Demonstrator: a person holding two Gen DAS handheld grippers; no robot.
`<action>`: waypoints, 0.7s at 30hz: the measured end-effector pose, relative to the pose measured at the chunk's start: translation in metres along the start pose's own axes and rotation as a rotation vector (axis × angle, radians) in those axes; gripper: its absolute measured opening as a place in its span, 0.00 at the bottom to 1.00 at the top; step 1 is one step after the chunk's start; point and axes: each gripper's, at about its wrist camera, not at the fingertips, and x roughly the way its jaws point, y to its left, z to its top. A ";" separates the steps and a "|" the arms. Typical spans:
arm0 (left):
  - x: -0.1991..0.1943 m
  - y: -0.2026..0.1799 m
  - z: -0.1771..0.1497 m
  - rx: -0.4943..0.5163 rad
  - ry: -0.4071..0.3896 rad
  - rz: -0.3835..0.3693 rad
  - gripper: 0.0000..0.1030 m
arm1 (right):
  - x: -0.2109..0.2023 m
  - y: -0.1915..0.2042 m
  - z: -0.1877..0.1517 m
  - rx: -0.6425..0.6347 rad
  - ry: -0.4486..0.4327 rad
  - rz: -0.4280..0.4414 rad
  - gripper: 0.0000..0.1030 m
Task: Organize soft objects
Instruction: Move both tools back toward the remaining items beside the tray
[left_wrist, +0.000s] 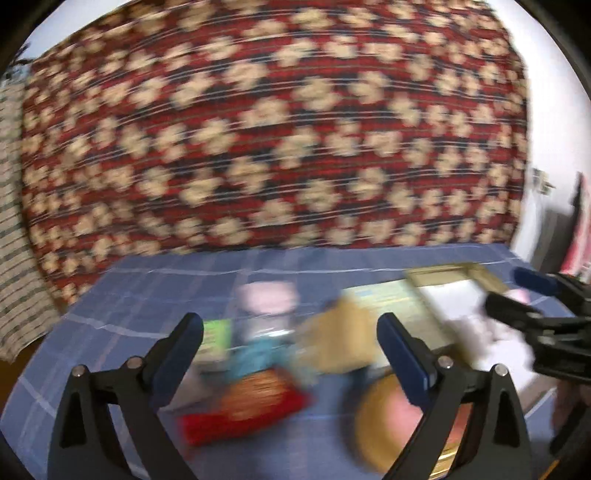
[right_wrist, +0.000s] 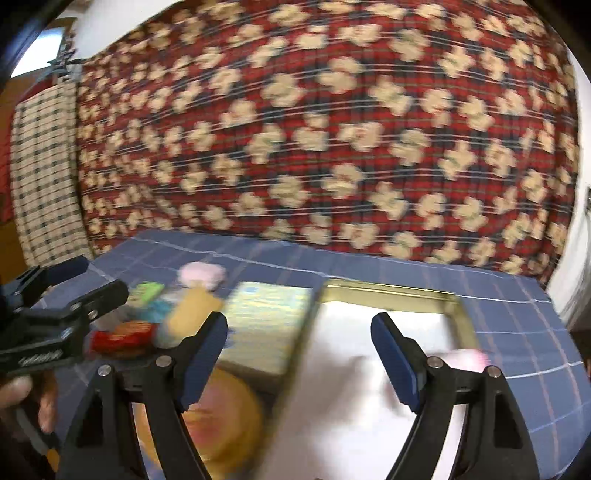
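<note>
Two hand-held grippers hang over a desk (right_wrist: 517, 317) under a blue checked cloth, both blurred. Behind the gold-rimmed tray (right_wrist: 388, 291) the cloth runs bare to its far edge, where a red patterned blanket (right_wrist: 332, 147) rises like a wall. Left of the tray lies a heap of soft toys (left_wrist: 266, 354); a round orange toy (right_wrist: 221, 417) sits nearer, by the tray's left side. The left hand-held gripper (left_wrist: 291, 354) stands released, wide apart above the heap, grasping nothing. The right hand-held gripper (right_wrist: 299, 358) is likewise released and empty, above white stuff (right_wrist: 351, 387) in the tray.
</note>
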 end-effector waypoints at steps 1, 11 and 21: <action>0.004 0.015 -0.004 -0.013 0.019 0.027 0.94 | 0.003 0.015 0.000 -0.015 0.002 0.027 0.80; 0.055 0.087 -0.039 -0.132 0.205 0.029 0.94 | 0.034 0.118 -0.014 -0.152 0.042 0.171 0.80; 0.074 0.104 -0.051 -0.190 0.278 -0.059 0.53 | 0.047 0.146 -0.025 -0.214 0.077 0.168 0.80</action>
